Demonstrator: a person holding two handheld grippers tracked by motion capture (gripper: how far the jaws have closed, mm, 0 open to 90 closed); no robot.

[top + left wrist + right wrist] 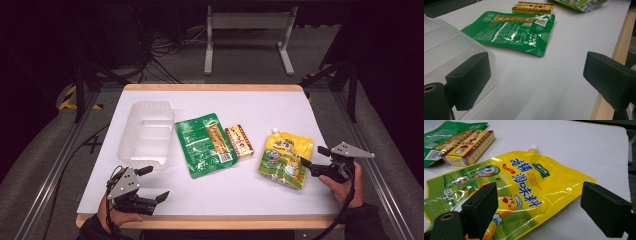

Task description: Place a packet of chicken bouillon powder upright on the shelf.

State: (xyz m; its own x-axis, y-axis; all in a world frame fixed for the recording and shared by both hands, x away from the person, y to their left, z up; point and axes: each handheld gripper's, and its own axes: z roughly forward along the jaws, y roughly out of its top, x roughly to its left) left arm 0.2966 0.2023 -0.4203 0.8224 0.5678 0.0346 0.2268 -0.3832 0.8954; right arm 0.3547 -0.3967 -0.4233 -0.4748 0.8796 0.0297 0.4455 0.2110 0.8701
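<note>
A yellow spouted pouch lies flat on the white table at the right, seen close up as the yellow pouch in the right gripper view. My right gripper stands open at the pouch's right edge, jaws wide, nothing held. A green packet lies mid-table with a small yellow and red box beside it. A clear plastic container sits at the left. My left gripper is open near the front left, just below the container, with nothing between its jaws.
The table's wooden front edge runs just behind both hands. Beyond the table's far edge stands a grey metal frame on the floor, with cables lying near it. Aluminium rails flank the table on both sides.
</note>
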